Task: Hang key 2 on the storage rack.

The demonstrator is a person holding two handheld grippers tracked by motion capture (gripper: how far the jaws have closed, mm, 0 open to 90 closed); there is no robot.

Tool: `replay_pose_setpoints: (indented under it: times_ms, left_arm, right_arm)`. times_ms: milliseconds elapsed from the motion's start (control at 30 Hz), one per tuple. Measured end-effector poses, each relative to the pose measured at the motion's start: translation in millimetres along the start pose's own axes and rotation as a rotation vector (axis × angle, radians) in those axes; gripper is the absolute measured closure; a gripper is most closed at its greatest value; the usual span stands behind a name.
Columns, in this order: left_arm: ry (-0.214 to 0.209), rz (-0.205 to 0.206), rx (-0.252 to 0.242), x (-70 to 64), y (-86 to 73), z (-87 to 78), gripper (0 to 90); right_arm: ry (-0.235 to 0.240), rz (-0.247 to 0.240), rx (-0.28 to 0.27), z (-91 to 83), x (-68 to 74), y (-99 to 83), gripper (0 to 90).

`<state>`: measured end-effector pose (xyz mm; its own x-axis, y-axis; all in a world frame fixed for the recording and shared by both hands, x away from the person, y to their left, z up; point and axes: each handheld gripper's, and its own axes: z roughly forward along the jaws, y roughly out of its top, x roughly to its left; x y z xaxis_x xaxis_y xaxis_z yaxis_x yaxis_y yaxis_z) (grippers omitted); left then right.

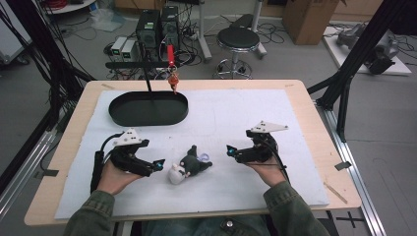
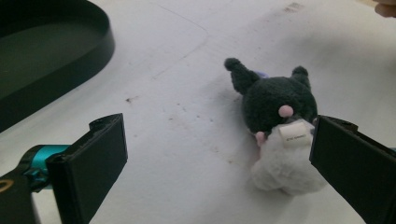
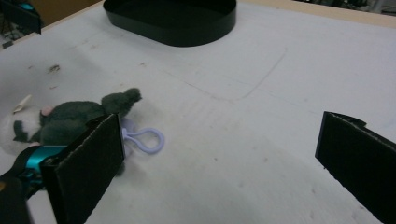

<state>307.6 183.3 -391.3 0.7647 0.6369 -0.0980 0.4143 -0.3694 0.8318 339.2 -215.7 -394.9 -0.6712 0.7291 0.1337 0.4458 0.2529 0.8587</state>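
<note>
Left claw (image 2: 219, 163) gaping, plush toy (image 2: 278, 126), tag unreadable

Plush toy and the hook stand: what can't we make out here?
- Plush toy: label print too small, left gripper view; lower right hidden by jaw.
- Purple loop: attachment hidden behind right hand-held gripper jaw.
- Red item on stand: too small, high view.

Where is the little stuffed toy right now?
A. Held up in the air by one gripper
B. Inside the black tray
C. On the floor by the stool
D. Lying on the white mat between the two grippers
D: the stuffed toy lies on the white mat, with the open left gripper and open right gripper on either side, neither holding it.
</note>
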Motion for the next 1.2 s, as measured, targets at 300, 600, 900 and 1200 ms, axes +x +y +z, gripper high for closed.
replay_pose_setpoints:
  times_ms: [300, 600, 900, 1200]
  left_arm:
    - [-0.032, 0.055, 0.1, -11.7, 13.0, 29.2, 4.6]
    - [-0.073, 0.067, 0.18, -20.2, 20.8, 47.5, 4.6]
    - [-0.101, 0.072, 0.262, -28.7, 24.5, 67.9, 4.6]
    - [-0.073, 0.127, 0.395, -40.0, 26.0, 87.9, 4.7]
  right_arm:
    - [-0.068, 0.03, -0.062, -27.5, -21.6, -16.9, 0.4]
    - [-0.1, 0.048, -0.106, -50.5, -38.9, -36.9, 0.4]
    - [-0.109, 0.066, -0.125, -70.6, -44.4, -49.0, 0.4]
    - [-0.118, 0.089, -0.133, -85.2, -49.1, -60.2, 0.4]
